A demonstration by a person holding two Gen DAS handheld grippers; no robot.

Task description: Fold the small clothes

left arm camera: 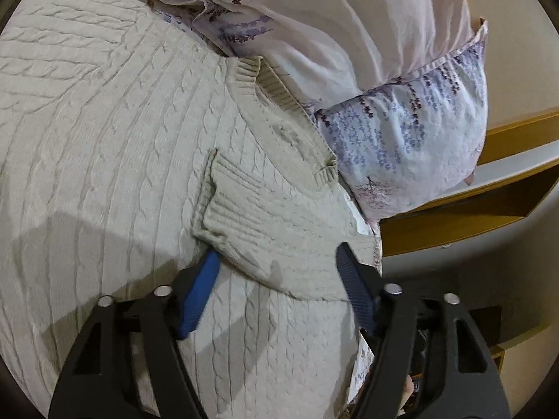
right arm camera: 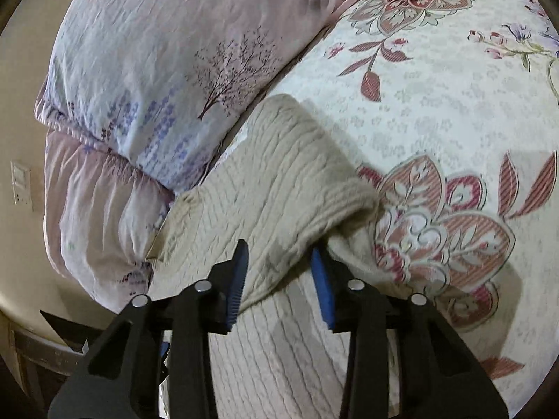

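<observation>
A beige cable-knit sweater (left arm camera: 104, 132) lies spread on the bed. In the left wrist view one sleeve (left arm camera: 258, 223) is folded across the body, its ribbed cuff near the neckline (left arm camera: 279, 94). My left gripper (left arm camera: 276, 255) is open, its blue fingers (left arm camera: 199, 300) either side of the folded sleeve, touching the knit. In the right wrist view the other sleeve (right arm camera: 279, 188) lies folded over the sweater (right arm camera: 297, 349). My right gripper (right arm camera: 279, 255) is open around that sleeve's fold, with fabric between the fingers (right arm camera: 323, 286).
Floral pillows (left arm camera: 401, 139) (right arm camera: 146, 80) lie against the sweater's neck end. A floral bedspread (right arm camera: 436, 104) extends to the right. A wooden shelf (left arm camera: 489, 192) and the wall stand beyond the bed edge. A wall socket (right arm camera: 21, 181) is at far left.
</observation>
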